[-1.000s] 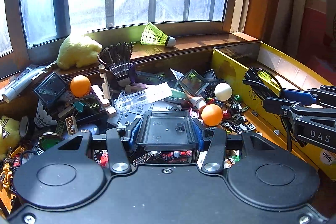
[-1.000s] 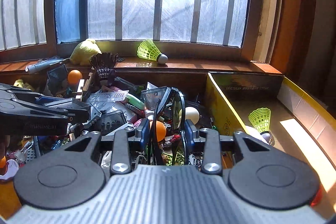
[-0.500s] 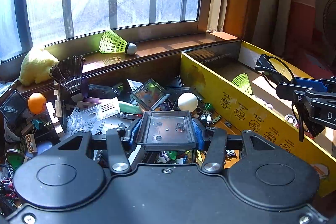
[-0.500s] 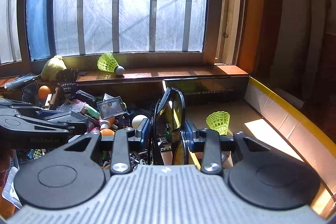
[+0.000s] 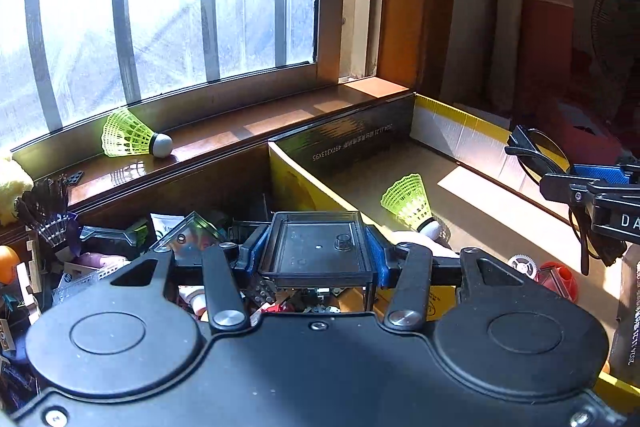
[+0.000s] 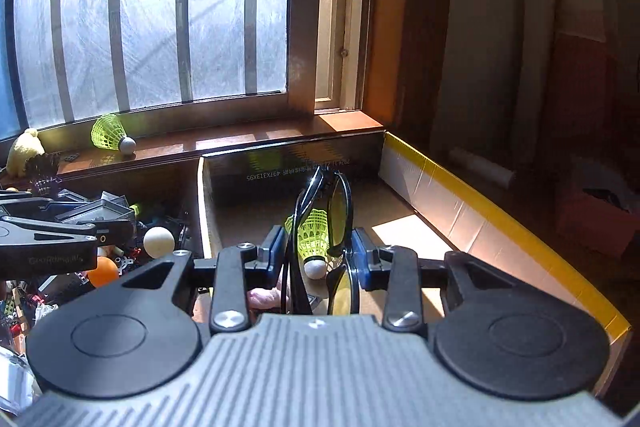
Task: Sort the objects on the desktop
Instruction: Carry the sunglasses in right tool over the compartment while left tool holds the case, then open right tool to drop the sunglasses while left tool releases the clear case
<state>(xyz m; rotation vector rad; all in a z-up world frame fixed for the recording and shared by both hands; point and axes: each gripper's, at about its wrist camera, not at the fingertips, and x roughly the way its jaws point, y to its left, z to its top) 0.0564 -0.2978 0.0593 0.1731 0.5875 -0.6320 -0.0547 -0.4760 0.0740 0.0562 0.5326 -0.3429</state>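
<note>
My left gripper (image 5: pixel 316 247) is shut on a clear square plastic case with a dark tray (image 5: pixel 318 243), held flat above the wall between the clutter pile and the yellow cardboard box (image 5: pixel 460 123). My right gripper (image 6: pixel 319 255) is shut on folded black glasses with yellow lenses (image 6: pixel 338 215), held upright over the box floor. In the left wrist view those glasses (image 5: pixel 536 155) and the right gripper (image 5: pixel 592 187) show at the right edge. A green shuttlecock (image 5: pixel 408 203) lies in the box, also the green shuttlecock (image 6: pixel 314 235) seen behind the glasses.
A pile of small objects (image 5: pixel 120 251) fills the left bin, with a white ball (image 6: pixel 159 242) and an orange ball (image 6: pixel 103 271). Another green shuttlecock (image 5: pixel 132 141) rests on the wooden window sill (image 5: pixel 248 127). A gear (image 5: pixel 522 263) and a red item (image 5: pixel 558 277) lie in the box.
Both grippers have swung right, from over the clutter pile toward the yellow box, each keeping its object. The pile has slid to the left of both views.
</note>
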